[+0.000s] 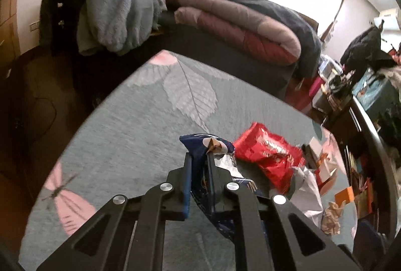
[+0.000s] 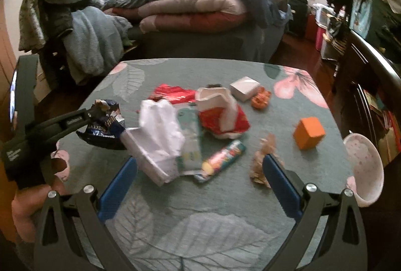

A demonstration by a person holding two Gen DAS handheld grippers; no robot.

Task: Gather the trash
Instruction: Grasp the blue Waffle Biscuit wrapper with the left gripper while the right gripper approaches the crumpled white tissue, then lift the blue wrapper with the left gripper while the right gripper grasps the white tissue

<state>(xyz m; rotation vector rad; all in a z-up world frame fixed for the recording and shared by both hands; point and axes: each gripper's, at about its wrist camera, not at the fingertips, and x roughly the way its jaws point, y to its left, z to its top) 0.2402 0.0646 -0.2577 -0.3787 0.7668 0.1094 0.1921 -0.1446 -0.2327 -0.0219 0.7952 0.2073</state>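
Observation:
My left gripper (image 1: 199, 158) is shut on a dark blue biscuit wrapper (image 1: 200, 145) and holds it above the table; in the right wrist view the left gripper (image 2: 94, 112) grips this wrapper (image 2: 105, 125) at the table's left side. My right gripper (image 2: 199, 162) is open and empty, low over the table in front of the trash pile. In the pile lie a white crumpled bag (image 2: 158, 140), a red wrapper (image 2: 175, 94), a red-and-white bag (image 2: 220, 113), a snack tube (image 2: 225, 155) and brown crumpled paper (image 2: 263, 158).
The table has a teal floral cloth (image 2: 200, 216). On it are a white box (image 2: 244, 88), an orange box (image 2: 309, 133), a small orange object (image 2: 260, 98) and a pink bowl (image 2: 364, 165) at the right edge. A bed with quilts (image 2: 195, 10) stands behind.

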